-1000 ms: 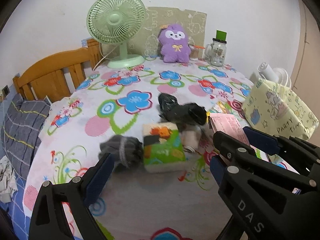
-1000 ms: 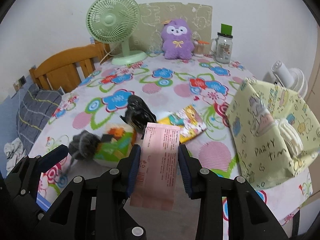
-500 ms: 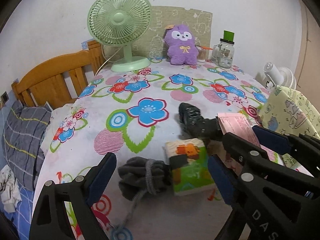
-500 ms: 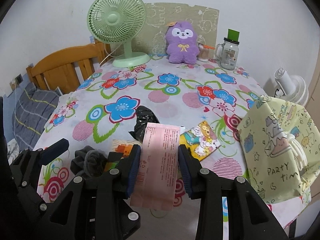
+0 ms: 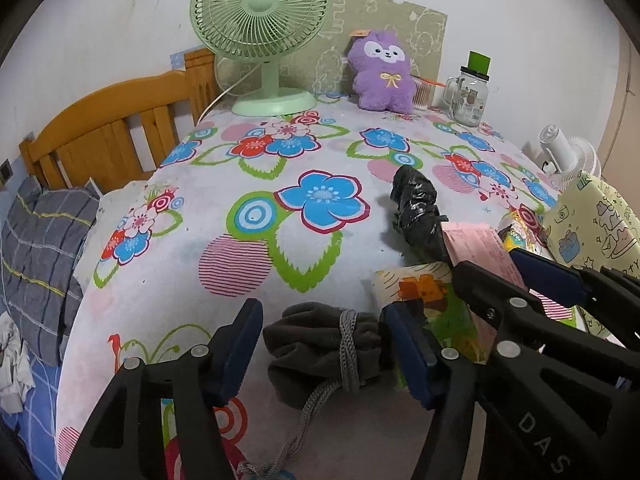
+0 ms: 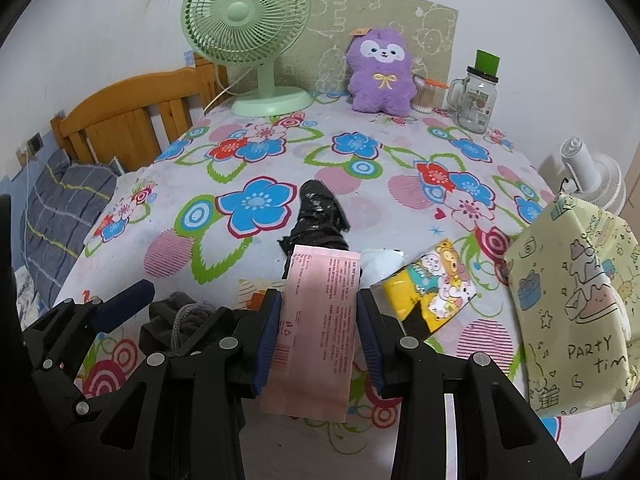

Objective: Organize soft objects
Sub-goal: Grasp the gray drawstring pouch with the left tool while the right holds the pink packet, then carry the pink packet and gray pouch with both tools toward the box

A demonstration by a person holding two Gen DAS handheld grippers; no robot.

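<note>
A grey drawstring pouch (image 5: 316, 344) lies on the flowered tablecloth (image 5: 200, 220) near the front edge. My left gripper (image 5: 322, 320) straddles it and its jaws are closing. The right pad meets the pouch's edge, while a gap still shows at the left pad. My right gripper (image 6: 318, 308) is shut on a flat pink packet (image 6: 320, 320), held upright just right of the pouch (image 6: 180, 316). Beyond it lie a crumpled black plastic bag (image 6: 320, 216), a green and orange tissue pack (image 5: 432, 296) and a yellow tissue pack (image 6: 432, 284).
A yellow-green "party" bag (image 6: 572, 312) stands at the table's right edge. A green fan (image 5: 260, 32), a purple plush (image 5: 384, 76) and a glass jar (image 5: 468, 96) line the back. A wooden headboard (image 5: 104, 128) and a checked pillow (image 5: 36, 248) are on the left.
Both grippers have moved forward over the table toward the pouch. The left jaws have narrowed around it. The right gripper still holds the pink packet.
</note>
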